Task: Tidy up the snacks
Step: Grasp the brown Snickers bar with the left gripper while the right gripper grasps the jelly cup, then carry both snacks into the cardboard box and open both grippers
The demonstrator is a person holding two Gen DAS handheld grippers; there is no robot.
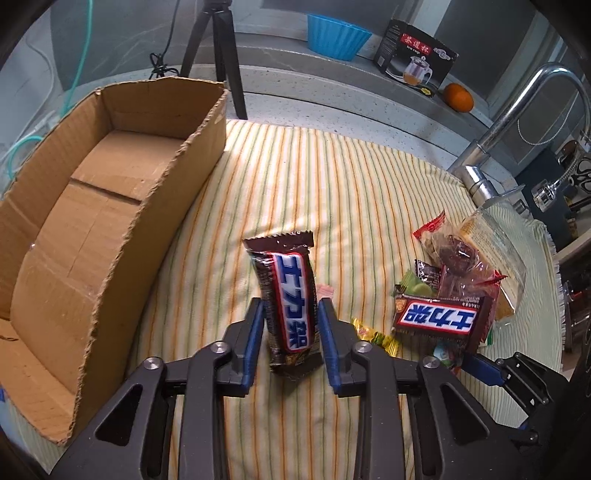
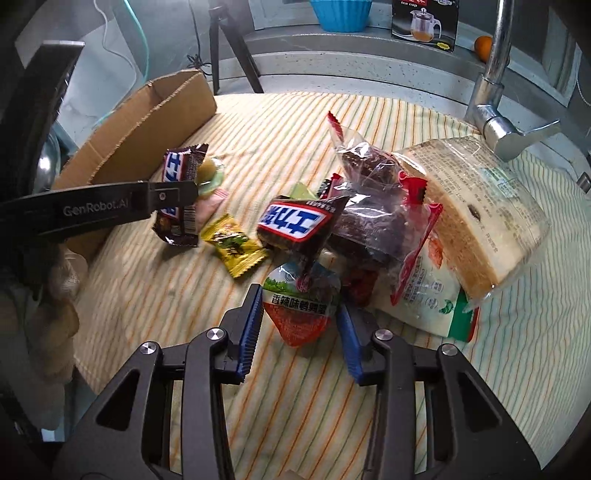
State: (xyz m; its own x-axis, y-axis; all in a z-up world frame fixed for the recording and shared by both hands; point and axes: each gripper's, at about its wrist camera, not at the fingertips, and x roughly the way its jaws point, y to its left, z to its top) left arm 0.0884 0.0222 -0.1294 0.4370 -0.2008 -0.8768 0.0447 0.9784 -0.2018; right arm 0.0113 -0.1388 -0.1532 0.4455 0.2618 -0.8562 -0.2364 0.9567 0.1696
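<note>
My left gripper (image 1: 290, 306) is shut on a brown Snickers bar (image 1: 286, 295) and holds it over the striped cloth (image 1: 332, 184), right of the open cardboard box (image 1: 110, 206). In the right wrist view the same bar (image 2: 177, 195) sits in the left gripper's fingers (image 2: 173, 192) beside the box (image 2: 140, 129). My right gripper (image 2: 299, 302) has its jaws on both sides of a small red-and-green snack packet (image 2: 301, 310), touching or nearly touching it. A second Snickers bar (image 2: 299, 225) lies on the snack pile behind it.
The pile holds a yellow candy (image 2: 232, 245), dark jerky bags (image 2: 373, 192), a wrapped sandwich (image 2: 476, 206) and a white-green packet (image 2: 432, 295). A steel tap (image 2: 495, 74) stands at the right. A tripod (image 1: 218, 55), blue bowl (image 1: 336, 35), tea box (image 1: 417, 55) and orange (image 1: 458, 96) stand behind.
</note>
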